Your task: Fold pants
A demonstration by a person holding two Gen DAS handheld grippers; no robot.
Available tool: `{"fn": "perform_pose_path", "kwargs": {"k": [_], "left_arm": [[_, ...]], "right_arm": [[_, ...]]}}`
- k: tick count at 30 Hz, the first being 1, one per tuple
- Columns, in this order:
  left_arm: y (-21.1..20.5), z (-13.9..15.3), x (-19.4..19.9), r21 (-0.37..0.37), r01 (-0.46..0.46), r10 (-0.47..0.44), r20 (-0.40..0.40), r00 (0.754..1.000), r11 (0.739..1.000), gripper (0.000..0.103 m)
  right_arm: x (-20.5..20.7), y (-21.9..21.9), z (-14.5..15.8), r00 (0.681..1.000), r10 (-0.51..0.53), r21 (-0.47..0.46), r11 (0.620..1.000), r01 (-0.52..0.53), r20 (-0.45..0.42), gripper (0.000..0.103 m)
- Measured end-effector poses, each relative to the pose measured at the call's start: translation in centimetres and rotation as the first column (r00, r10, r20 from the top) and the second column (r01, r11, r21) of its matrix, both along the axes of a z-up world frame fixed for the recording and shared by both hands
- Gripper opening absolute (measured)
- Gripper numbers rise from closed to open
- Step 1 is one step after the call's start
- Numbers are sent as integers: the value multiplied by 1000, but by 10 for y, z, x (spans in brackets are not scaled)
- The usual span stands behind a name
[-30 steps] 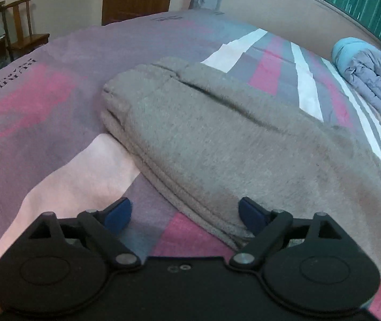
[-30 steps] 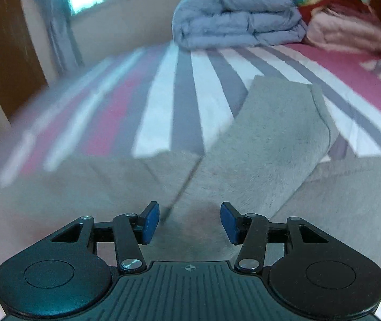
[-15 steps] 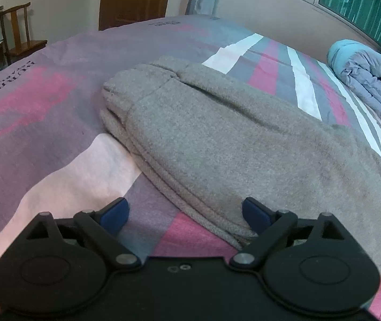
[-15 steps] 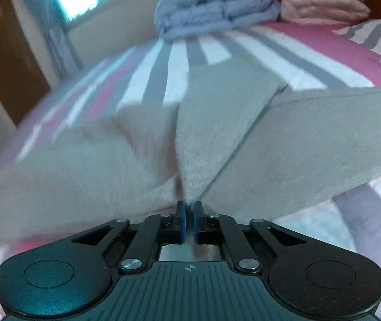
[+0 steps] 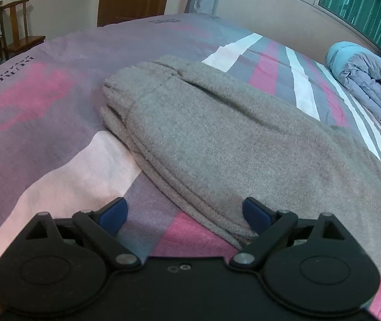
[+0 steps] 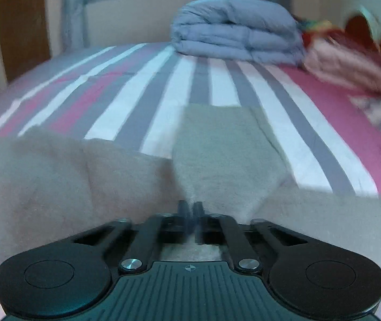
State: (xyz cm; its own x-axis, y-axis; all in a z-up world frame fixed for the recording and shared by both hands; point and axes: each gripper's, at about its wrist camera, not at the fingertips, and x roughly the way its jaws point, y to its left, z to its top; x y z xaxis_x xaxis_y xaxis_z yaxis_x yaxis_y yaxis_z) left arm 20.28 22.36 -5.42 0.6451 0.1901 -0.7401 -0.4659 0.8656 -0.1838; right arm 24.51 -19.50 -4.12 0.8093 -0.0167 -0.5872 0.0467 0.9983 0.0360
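**Right claw has the pants leg pinched and is lifting it**

Left wrist view: my left claw hangs with its blue pads spread wide, gripping nothing. Its right pad sits against the near edge of the grey pants, which lie on the striped bedsheet with the waistband end at the far left. Over the last second this view has hardly shifted; I have only crept a little nearer the edge. A blue quilt lies far off to the right, and a wooden chair stands beyond the bed.

Right wrist view: my right claw is now closed on a fold of the pants. A second ago its pads stood apart over the cloth; half a second ago they had come together. The fabric now rises into a peak at the pads, and the picture is smeared, so I judge I am mid-swing. The folded quilt lies ahead on the bedsheet.

I take it the fold has begun: the leg must be carried toward the waistband, while my left claw stays free to steady that end.
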Motion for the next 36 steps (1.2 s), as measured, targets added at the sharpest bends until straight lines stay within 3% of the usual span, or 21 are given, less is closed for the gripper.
{"fn": "perform_pose_path", "kwargs": {"k": [3, 5, 7, 8, 9, 10, 14, 19, 21, 23, 24, 25, 26, 28, 30, 31, 33, 36], "left_arm": [[-2, -1, -1, 7, -4, 4, 7, 1000, 1000, 88], [-3, -2, -1, 14, -6, 6, 10, 1000, 1000, 88], [-4, -2, -2, 16, -7, 6, 12, 1000, 1000, 88], [-4, -2, -2, 16, -6, 6, 11, 1000, 1000, 88], [-5, -2, -2, 15, -7, 6, 11, 1000, 1000, 88], [-5, -2, -1, 15, -6, 6, 10, 1000, 1000, 88], [-5, -2, -2, 12, -14, 14, 10, 1000, 1000, 88], [-4, -1, -1, 8, -13, 13, 2, 1000, 1000, 88], [-3, 0, -1, 5, -10, 10, 0, 1000, 1000, 88], [-2, -1, -1, 3, -9, 9, 3, 1000, 1000, 88], [-2, -1, -2, 3, -11, 11, 7, 1000, 1000, 89], [-3, -2, -2, 5, -12, 12, 11, 1000, 1000, 89], [-4, -3, -3, 8, -12, 12, 15, 1000, 1000, 89], [-6, -4, -3, 20, -15, 15, 18, 1000, 1000, 90], [-6, -4, -3, 24, -16, 15, 16, 1000, 1000, 90], [-6, -4, -3, 22, -14, 14, 14, 1000, 1000, 90], [-4, -3, -2, 18, -9, 9, 12, 1000, 1000, 90], [-4, -3, -3, 17, -11, 11, 12, 1000, 1000, 90]], "right_arm": [[-48, -34, 1, 999, -51, 119, 992, 48, 21, 3], [-67, -53, -15, 997, -76, 197, 977, 80, -27, 4], [-71, -65, -32, 995, -76, 271, 958, 91, -65, 12], [-74, -67, -30, 996, -77, 286, 954, 86, -43, 15], [-76, -64, -23, 997, -76, 261, 963, 75, -4, 27], [-77, -58, -14, 997, -68, 215, 975, 58, 38, 32], [-55, -30, 5, 996, 23, 29, 999, -26, 82, 33], [-4, -3, 3, 994, 64, -183, 982, -48, 83, 33], [-1, -1, 0, 992, 74, -219, 974, -50, 103, 33], [-1, -26, 3, 990, 20, -122, 993, -3, 140, 27], [-4, -46, 5, 988, -51, -15, 998, 53, 144, 13], [-13, -69, 5, 981, -138, 86, 988, 127, 139, 13], [-23, -91, 0, 966, -226, 173, 964, 202, 130, 13], [-39, -133, -30, 932, -361, 357, 876, 324, 40, 14], [-42, -153, -64, 934, -354, 444, 831, 336, -44, 14], [-47, -158, -71, 939, -344, 483, 820, 308, -14, 15], [-48, -160, -72, 949, -316, 466, 843, 270, 21, 22], [-40, -155, -62, 949, -305, 387, 887, 253, 79, 54]]}}
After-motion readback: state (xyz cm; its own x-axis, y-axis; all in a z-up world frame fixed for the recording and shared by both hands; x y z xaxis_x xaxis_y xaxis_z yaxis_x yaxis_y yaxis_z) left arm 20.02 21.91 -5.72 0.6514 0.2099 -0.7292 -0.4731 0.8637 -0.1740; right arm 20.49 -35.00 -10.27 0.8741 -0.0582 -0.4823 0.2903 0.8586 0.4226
